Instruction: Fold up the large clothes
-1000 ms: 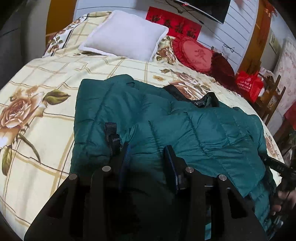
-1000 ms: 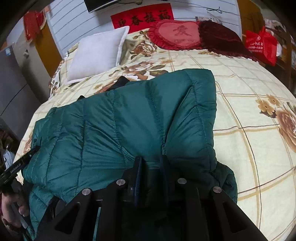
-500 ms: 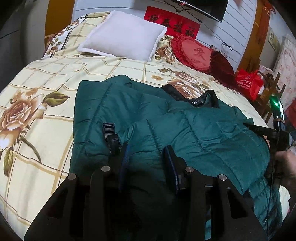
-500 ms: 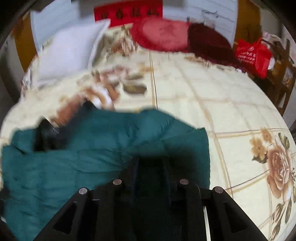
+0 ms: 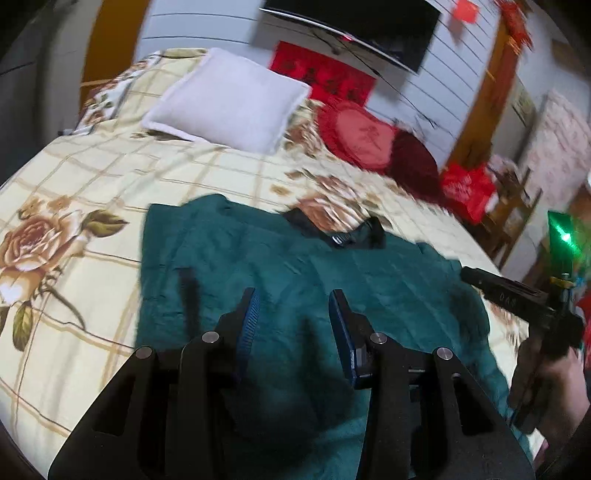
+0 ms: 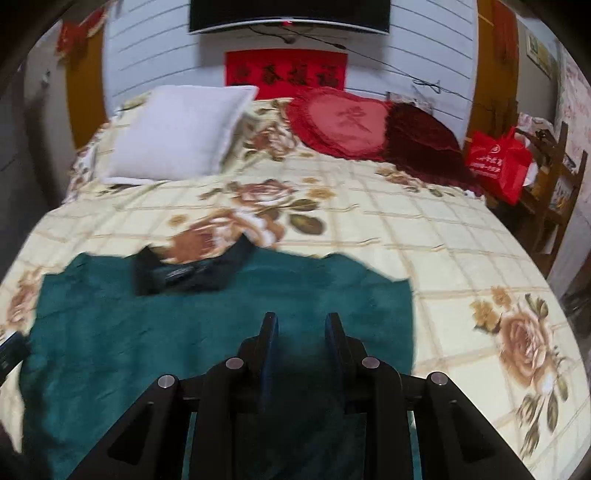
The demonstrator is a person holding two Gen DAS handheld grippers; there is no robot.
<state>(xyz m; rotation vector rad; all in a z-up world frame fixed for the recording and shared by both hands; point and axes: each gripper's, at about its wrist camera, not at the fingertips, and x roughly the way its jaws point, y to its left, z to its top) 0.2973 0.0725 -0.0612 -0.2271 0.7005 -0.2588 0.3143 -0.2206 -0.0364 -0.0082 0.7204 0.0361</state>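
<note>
On the floral bedspread [image 6: 443, 236] the green jacket [image 6: 184, 332] lay flat, both the left gripper [image 5: 293, 295] and right gripper [image 6: 300, 319] parted and empty above it; the next fold wanted matched grips on the hem.

Count of things on and around the bed

One green jacket [image 6: 221, 332] lies under both grippers; beyond them, three cushions: one white pillow [image 6: 177, 133], one red heart cushion [image 6: 340, 122], one dark red cushion [image 6: 421, 140]. One red bag [image 6: 495, 162] sits far right, one red banner [image 6: 286, 74] and one screen [image 6: 288, 14] straight ahead.
</note>
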